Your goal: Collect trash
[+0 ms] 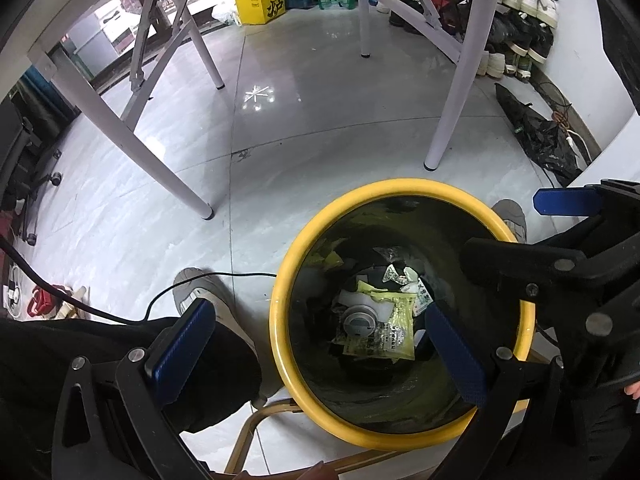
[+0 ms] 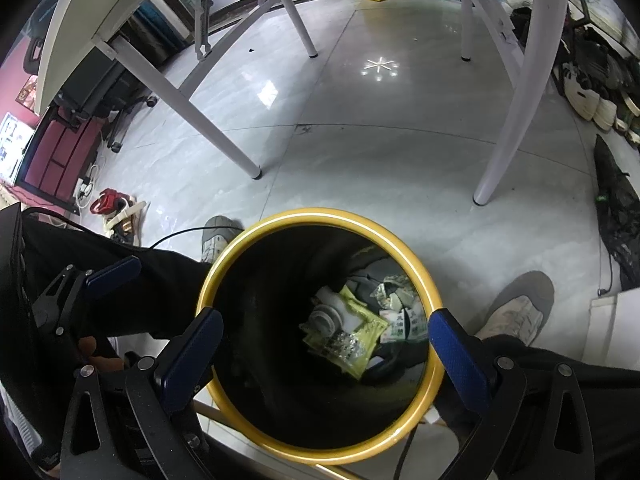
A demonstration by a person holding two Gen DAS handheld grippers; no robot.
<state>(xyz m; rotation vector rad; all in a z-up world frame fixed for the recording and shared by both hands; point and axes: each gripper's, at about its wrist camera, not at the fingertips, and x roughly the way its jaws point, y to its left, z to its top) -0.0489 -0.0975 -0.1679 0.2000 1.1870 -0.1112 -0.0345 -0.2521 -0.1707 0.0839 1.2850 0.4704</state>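
A bin with a yellow rim (image 1: 280,300) stands on the floor right below both grippers. At its bottom lie yellow wrappers (image 1: 394,320), a round grey lid (image 1: 358,322) and white printed packets (image 1: 422,296). My left gripper (image 1: 318,308) hangs open over the bin's left side, with nothing between its blue pads (image 1: 184,344). In the right wrist view the bin's rim (image 2: 320,214) rings the same yellow wrappers (image 2: 360,332) and grey lid (image 2: 324,320). My right gripper (image 2: 325,314) is spread open above the bin mouth and holds nothing.
White table legs (image 1: 176,176) (image 1: 452,112) stand on the glossy tiled floor beyond the bin. The person's shoes (image 2: 516,312) (image 2: 216,236) flank the bin, and a black cable (image 1: 224,276) runs up to it. A black bag (image 1: 540,136) and rows of shoes lie at the right.
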